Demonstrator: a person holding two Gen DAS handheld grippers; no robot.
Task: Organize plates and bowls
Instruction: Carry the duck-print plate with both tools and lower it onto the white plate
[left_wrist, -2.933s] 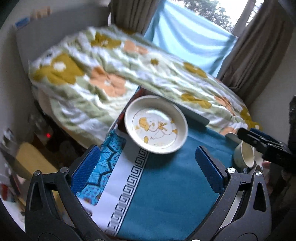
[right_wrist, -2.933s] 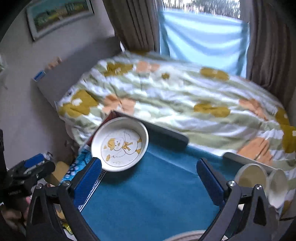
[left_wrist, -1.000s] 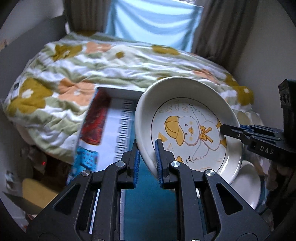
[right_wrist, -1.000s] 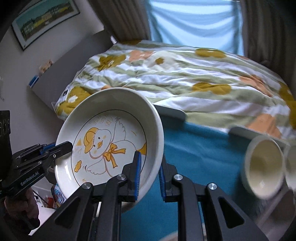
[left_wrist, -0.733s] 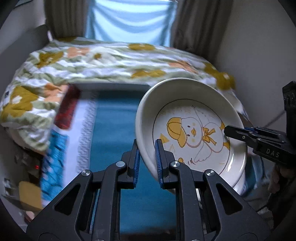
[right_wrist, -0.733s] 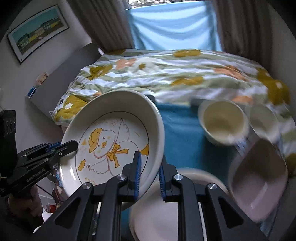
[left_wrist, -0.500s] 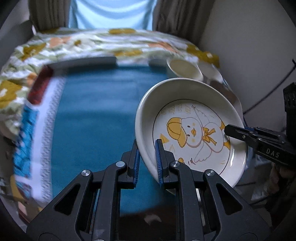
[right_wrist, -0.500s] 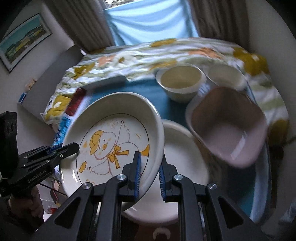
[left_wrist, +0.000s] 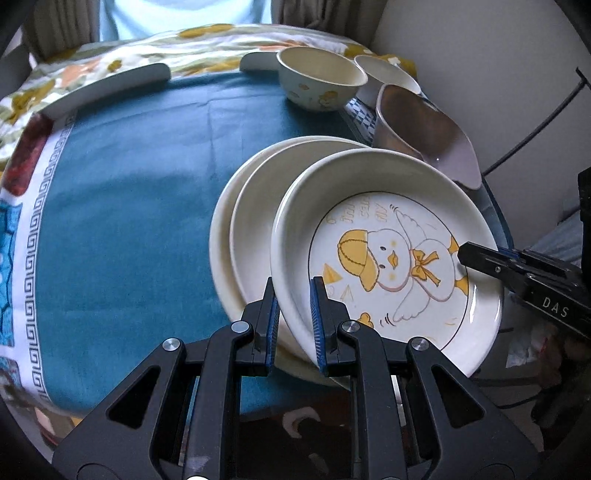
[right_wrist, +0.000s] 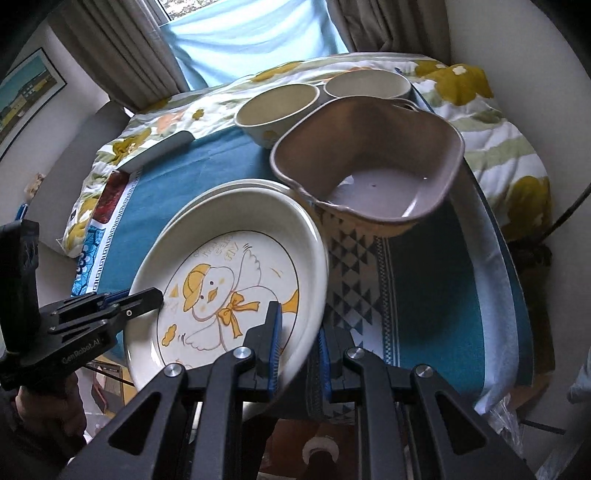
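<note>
Both grippers hold a cream duck-print plate (left_wrist: 391, 254) by opposite rims. My left gripper (left_wrist: 293, 325) is shut on its near-left rim. My right gripper (right_wrist: 297, 350) is shut on its right rim; the plate also shows in the right wrist view (right_wrist: 229, 280). The plate hangs tilted just above a stack of plain cream plates (left_wrist: 243, 221) on the blue tablecloth (left_wrist: 129, 184). A mauve square bowl (right_wrist: 373, 166) sits behind the stack. Two cream bowls, one with duck print (left_wrist: 319, 79) and one plain (left_wrist: 384, 72), stand at the far edge.
A floral bedspread (right_wrist: 498, 122) lies beyond the table. A grey bar (left_wrist: 107, 88) lies along the table's far edge. A wall (left_wrist: 480, 74) and a black cable (left_wrist: 535, 125) are to the right. The cloth's patterned border (left_wrist: 22, 236) runs along the left.
Both grippers closed on the duck plate, lifted it from the table's far left and carried it right. It now hangs over the plate stack, lower than half a second ago.
</note>
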